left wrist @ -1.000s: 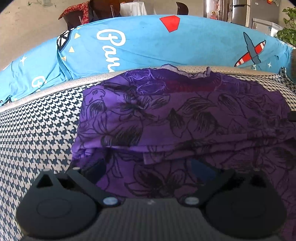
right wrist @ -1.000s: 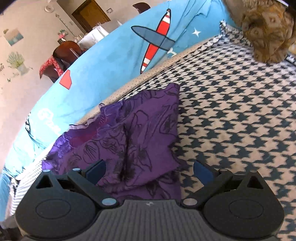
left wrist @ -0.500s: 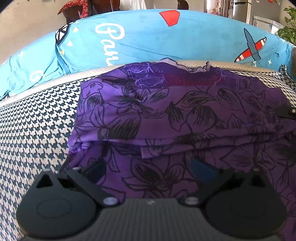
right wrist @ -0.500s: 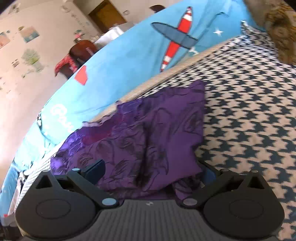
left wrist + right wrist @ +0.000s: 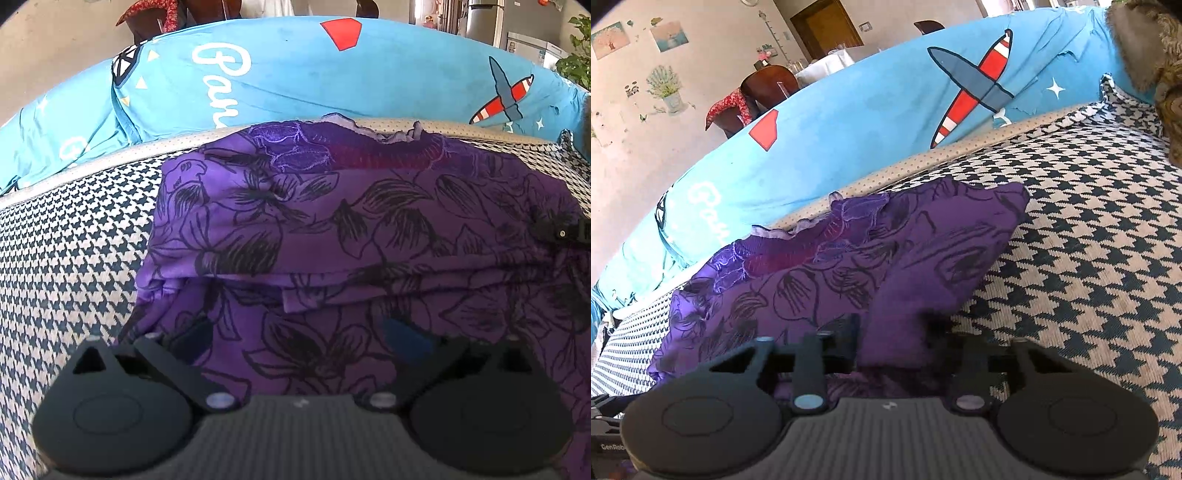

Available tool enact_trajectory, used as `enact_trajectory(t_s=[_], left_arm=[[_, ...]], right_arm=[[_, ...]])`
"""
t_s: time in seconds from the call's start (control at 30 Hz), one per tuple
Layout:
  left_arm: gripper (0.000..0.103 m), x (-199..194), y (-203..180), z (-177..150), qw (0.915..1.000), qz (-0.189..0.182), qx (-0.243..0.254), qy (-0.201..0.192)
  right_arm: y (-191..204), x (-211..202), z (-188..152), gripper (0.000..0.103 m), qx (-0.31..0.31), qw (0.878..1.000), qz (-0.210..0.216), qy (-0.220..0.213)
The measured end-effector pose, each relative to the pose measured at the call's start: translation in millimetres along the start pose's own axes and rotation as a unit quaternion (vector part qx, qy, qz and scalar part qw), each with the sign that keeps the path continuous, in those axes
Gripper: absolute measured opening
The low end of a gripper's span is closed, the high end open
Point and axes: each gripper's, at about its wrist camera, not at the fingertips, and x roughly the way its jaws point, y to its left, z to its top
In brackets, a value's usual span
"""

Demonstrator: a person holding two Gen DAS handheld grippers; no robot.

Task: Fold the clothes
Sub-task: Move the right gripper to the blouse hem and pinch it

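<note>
on the houndstooth sofa seat (image 5: 66, 258), purple floral garment (image 5: 332, 229) spread flat-ish, partly folded, with a doubled-over hem running across the middle in the left wrist view. far edge with the lacy neckline (image 5: 332, 144) sitting right at the beige piping where seat meets the blue cushion (image 5: 295, 74), so basically no spare room back there. left edge of the fabric clean and straight, with lots of bare black-and-white weave beside it. same on the other side in the right wrist view: garment corner (image 5: 1015, 195) sticking out in a point, then wide open houndstooth past it.

left tongs (image 5: 295, 336) spread wide, hovering low over the near part of the garment, cloth between the blue pads (image 5: 402, 332) but pads not pressing on it. right tongs (image 5: 897, 332) closing at the garment's right edge, a bunched ridge of purple cloth pinched up between the two fingers, looks like pads already biting the fabric. right tongs also poking in at the right rim of the left wrist view, resting on the cloth.

blue cushion printed with white script, a red shape and a red-striped plane (image 5: 975, 88). brown furry cushion (image 5: 1152, 55) at the far right end of the seat, well apart from the garment. behind the sofa: beige wall with flower stickers (image 5: 665, 88), wooden door (image 5: 827, 29), a dark chair (image 5: 768, 92) with red cloth draped on it, a table with white cover, fridge (image 5: 484, 18) and a green plant (image 5: 576, 62) off at the other end.
</note>
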Motion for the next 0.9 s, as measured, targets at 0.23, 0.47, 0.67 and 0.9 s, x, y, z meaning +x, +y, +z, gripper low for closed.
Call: enact_trajectory(t_s=[0.23,0.47,0.67,0.9], left_arm=[[0.103,1,-1,0,1.0,0.002,0.003,0.002],[0.103,3,3,0,1.0,0.004,-0.003,0.008],[0.103,0,7,0,0.9999,0.009,-0.008,0.004],[0.103,-1,11,0,0.9998,0.017,-0.013,0.002]], right_arm=[[-9,1,2,0.036,0.042,0.999,-0.005,0.001],[4,3,-2,0.053,0.008,1.0,-0.006,-0.01],[15,4,-4,0.023,-0.037,0.998,-0.039,-0.02],[30,-3,-2,0.021,-0.074,0.995,-0.06,-0.04]])
